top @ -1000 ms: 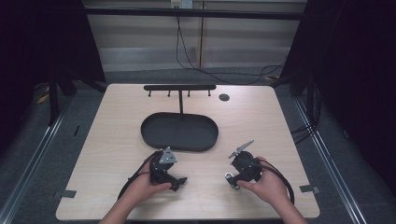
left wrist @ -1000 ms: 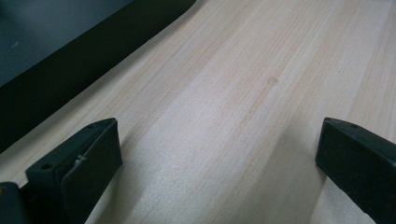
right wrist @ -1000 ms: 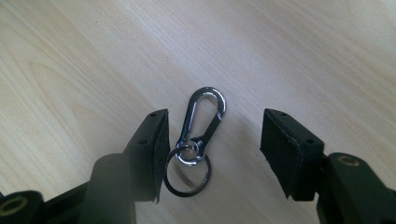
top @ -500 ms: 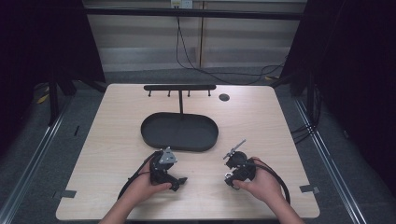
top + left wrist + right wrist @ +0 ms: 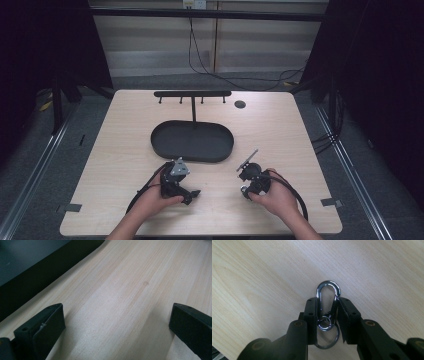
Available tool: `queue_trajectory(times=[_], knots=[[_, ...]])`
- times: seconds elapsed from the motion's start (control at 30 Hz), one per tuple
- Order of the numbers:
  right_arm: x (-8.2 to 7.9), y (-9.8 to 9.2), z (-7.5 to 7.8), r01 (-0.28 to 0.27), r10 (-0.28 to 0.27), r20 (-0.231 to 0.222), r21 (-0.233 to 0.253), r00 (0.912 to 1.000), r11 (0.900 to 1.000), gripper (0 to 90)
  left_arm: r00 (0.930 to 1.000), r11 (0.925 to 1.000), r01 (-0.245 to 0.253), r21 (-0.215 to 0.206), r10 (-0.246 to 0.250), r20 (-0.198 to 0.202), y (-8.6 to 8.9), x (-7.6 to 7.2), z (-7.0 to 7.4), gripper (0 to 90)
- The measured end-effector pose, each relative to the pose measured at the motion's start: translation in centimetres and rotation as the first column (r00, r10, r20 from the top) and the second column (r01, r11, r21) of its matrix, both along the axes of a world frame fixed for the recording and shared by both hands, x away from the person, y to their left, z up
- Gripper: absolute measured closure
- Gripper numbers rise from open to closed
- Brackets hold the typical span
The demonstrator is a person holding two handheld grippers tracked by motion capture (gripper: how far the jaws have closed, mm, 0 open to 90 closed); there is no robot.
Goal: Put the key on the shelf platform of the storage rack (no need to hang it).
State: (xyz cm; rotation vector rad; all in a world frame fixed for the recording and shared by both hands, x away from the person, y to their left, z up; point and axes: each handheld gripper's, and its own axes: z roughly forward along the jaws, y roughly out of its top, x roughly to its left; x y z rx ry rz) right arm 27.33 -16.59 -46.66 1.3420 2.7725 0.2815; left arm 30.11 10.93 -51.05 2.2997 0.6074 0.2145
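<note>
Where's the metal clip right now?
The metal clip sits between the right claw's jaws, above the bare table, right of the left claw and near the tray.

A shiny silver carabiner clip (image 5: 328, 300) sits pinched between the black jaws of the right gripper (image 5: 327, 305), its rounded nose poking out past the jaw tips over the pale wooden table (image 5: 262, 277). Its gate is closed. At its base a small swivel ring links to a larger dark key ring (image 5: 329, 338), which hangs back between the jaws
</note>
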Motion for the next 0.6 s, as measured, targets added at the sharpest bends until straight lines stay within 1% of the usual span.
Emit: queue_trajectory(times=[0.03, 0.07, 0.1, 0.13, 0.17, 0.2, 0.23, 0.3, 0.33, 0.37, 0.4, 0.43, 0.53, 0.6], knots=[[0.0, 0.0, 0.0, 0.001, -0.001, -0.001, 0.001, 1.0, 1.0, 70.7, 1.0, 1.0, 0.0, 0.0, 0.0, 0.0, 0.0, 0.0, 0.0, 0.0], [0.0, -0.1, 0.2, 0.011, -0.012, 0.002, 0.023, 0.9999, 1.0, 79.4, 1.0, 1.0, 0.001, 0.001, -0.001, 0.0, 0.0, 0.0, 0.0, 0.0], [0.0, -0.4, 0.9, 0.015, -0.017, 0.019, 0.073, 0.9997, 0.997, 86.0, 1.0, 1.0, 0.0, 0.001, 0.0, 0.0, 0.0, 0.0, 0.0, 0.0], [0.1, -0.6, 1.6, 0.028, -0.031, 0.032, 0.101, 0.999, 0.995, 86.0, 1.0, 1.0, -0.001, 0.003, 0.001, 0.001, 0.0, 0.0, 0.0, 0.0], [0.1, -0.6, 1.9, 0.022, -0.025, 0.04, 0.083, 0.9989, 0.996, 86.0, 1.0, 1.0, 0.0, 0.001, 0.0, 0.0, 0.0, 0.0, 0.0, 0.0], [0.2, -0.6, 1.9, 0.011, -0.013, 0.042, 0.052, 0.999, 0.999, 85.9, 1.0, 1.0, 0.0, 0.001, 0.0, 0.0, 0.0, 0.0, 0.0, 0.0], [0.2, -0.6, 1.5, 0.002, -0.002, 0.023, 0.001, 0.9997, 1.0, 86.0, 1.0, 1.0, 0.0, 0.0, 0.0, 0.0, 0.0, 0.0, 0.0, 0.0], [0.2, -0.6, 1.2, -0.002, 0.002, 0.016, -0.006, 0.9999, 1.0, 86.0, 1.0, 1.0, 0.0, 0.0, 0.0, 0.0, 0.0, 0.0, 0.0, 0.0], [0.2, -0.6, 1.0, 0.0, 0.0, 0.019, 0.003, 0.9998, 1.0, 86.1, 1.0, 1.0, 0.0, 0.0, 0.0, 0.0, 0.0, 0.0, 0.0, 0.0], [0.2, -0.7, 1.0, 0.008, -0.008, 0.012, 0.02, 0.9999, 1.0, 86.0, 1.0, 1.0, 0.0, 0.0, 0.0, 0.0, 0.0, 0.0, 0.0, 0.0], [0.2, -0.8, 1.0, 0.009, -0.009, 0.01, 0.025, 0.9999, 1.0, 86.1, 1.0, 1.0, 0.0, 0.0, 0.0, 0.0, 0.0, 0.0, 0.0, 0.0], [0.3, -0.8, 1.0, 0.013, -0.013, 0.017, 0.022, 0.9998, 1.0, 86.1, 1.0, 1.0, 0.0, 0.0, 0.0, 0.0, 0.0, 0.0, 0.0, 0.0], [0.4, -1.1, 1.2, 0.017, -0.017, 0.005, 0.035, 0.9998, 0.999, 86.1, 1.0, 1.0, 0.0, 0.0, 0.0, 0.0, 0.0, 0.0, 0.0, 0.0], [0.4, -1.1, 1.5, 0.018, -0.018, 0.005, 0.027, 0.9998, 0.999, 86.1, 1.0, 1.0, 0.0, 0.0, 0.0, 0.0, 0.0, 0.0, 0.0, 0.0]])
